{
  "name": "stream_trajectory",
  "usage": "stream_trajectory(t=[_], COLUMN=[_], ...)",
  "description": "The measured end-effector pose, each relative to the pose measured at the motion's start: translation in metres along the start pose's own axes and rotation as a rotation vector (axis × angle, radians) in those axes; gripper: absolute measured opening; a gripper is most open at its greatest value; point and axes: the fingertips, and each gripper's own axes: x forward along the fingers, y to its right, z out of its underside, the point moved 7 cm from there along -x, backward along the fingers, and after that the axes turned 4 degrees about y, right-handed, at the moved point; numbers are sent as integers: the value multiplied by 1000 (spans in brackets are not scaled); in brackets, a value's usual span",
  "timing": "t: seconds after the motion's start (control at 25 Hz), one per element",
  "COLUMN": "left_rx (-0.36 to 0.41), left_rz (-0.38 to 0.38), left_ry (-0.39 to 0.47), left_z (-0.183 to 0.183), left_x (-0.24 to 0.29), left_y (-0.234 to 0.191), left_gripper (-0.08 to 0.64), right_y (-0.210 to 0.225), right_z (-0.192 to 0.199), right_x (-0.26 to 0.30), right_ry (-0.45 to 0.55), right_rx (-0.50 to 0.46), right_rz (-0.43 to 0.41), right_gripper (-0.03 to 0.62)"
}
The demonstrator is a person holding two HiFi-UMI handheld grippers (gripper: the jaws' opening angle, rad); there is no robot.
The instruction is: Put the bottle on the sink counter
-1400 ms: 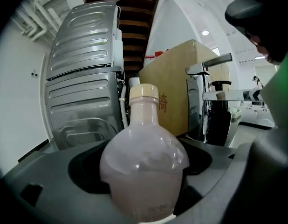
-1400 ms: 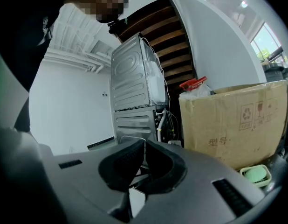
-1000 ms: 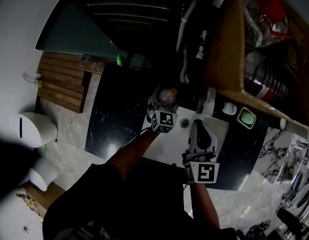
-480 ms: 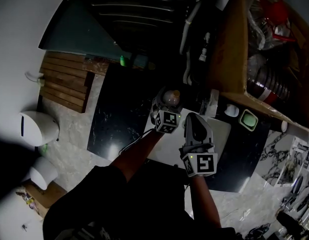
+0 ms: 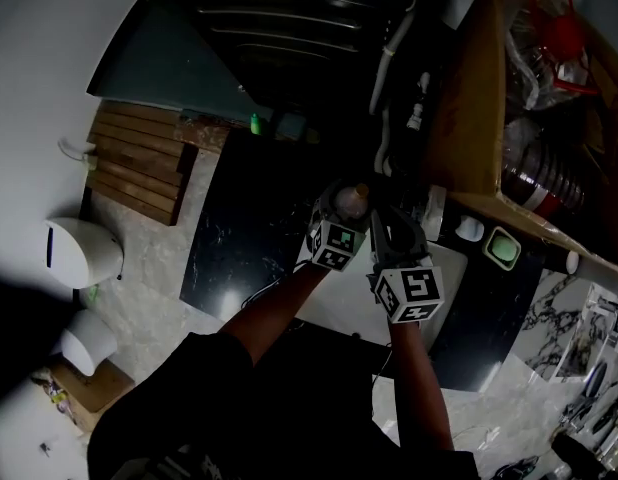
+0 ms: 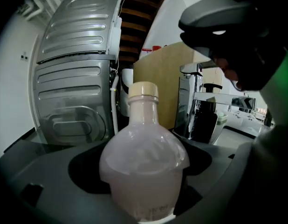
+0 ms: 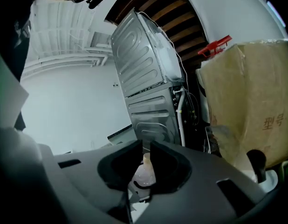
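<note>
Bottle (image 6: pixel 143 157) is clamped in your left gripper (image 5: pixel 339 216), not yet set on the sink counter (image 5: pixel 234 243); your right gripper (image 7: pixel 146 149) is closed, empty.

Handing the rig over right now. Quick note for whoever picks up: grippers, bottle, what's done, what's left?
Left gripper: shut on the bottle, which is upright, holds pale liquid and has its cap on.
Right gripper: shut, empty, close beside the bottle and pointing at it.
Bottle: held at the back of the sink counter, by the white basin. Whether its base touches anything can't be told.
Done: bottle is in hand at the sink.
Left: set it on the counter, open the left jaws, back both grippers away.
</note>
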Motion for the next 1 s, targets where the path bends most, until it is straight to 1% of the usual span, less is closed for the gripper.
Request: stream_trajectory(t=[0.08, 0.24, 0.32, 0.4, 0.52, 0.56, 0.64, 0.76, 0.88, 1.0], left_rx=[-27, -83, -68, -59, -62, -57, -51, -54, -26, -15], left_rz=[26, 78, 86, 94, 126, 137, 156, 172, 187, 198], left_ry=[18, 60, 73, 81, 98, 103, 114, 132, 132, 130], left_z=[-2, -11, -12, -14, -20, -21, -24, -25, -26, -24], left_x=[-3, -10, -12, -15, -21, -23, -29, -37, -44, -48], left_y=[-2, -7, -13, -19, -23, -24, -25, -26, -25, -21], left_gripper=[404, 404, 405, 404, 404, 404, 404, 404, 404, 403], right_y=[2, 0, -2, -4, -9, -12, -17, -25, -30, -33], right_z=[2, 3, 4, 5, 9, 10, 13, 16, 20, 26], right_x=[4, 12, 18, 24, 35, 38, 44, 50, 54, 58], right_ry=[-9, -23, -28, -32, -40, -46, -63, -83, -94, -112], right_rx=[1, -37, -46, -47, -36, -31, -39, -78, -87, -97], right_rz=[-10, -35, -52, -72, -117, -137, -166, -192, -215, -225], right_gripper=[41, 43, 59, 107, 138, 158, 177, 181, 181, 181])
